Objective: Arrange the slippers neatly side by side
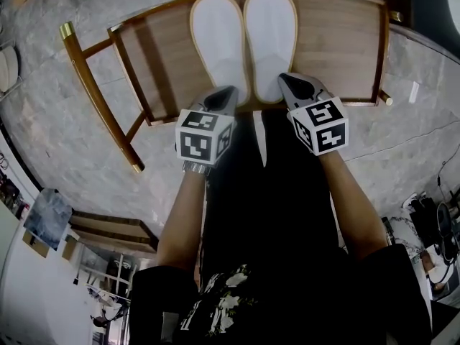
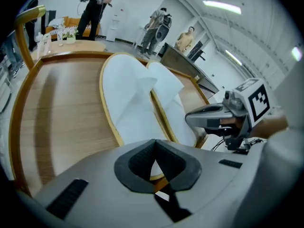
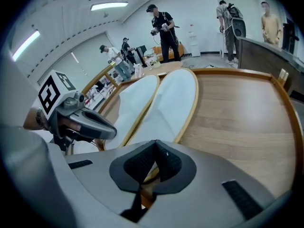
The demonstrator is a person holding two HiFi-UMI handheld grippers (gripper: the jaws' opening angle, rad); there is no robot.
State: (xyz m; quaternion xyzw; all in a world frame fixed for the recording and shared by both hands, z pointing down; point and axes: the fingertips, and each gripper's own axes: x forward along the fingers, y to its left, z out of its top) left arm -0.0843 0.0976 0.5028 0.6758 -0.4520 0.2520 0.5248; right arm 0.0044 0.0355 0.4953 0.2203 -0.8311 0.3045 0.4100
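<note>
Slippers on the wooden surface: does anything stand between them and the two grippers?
Nothing visible does. The left gripper and right gripper sit with shut jaws right at the heels of the slippers.

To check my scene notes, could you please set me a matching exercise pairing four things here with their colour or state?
Things:
1. slippers
2. table
3. floor
4. left gripper

Descriptions:
A. grey marble
B. white, side by side
C. jaws shut
D. brown wood, raised rim

Pairs: 1-B, 2-D, 3-A, 4-C
</note>
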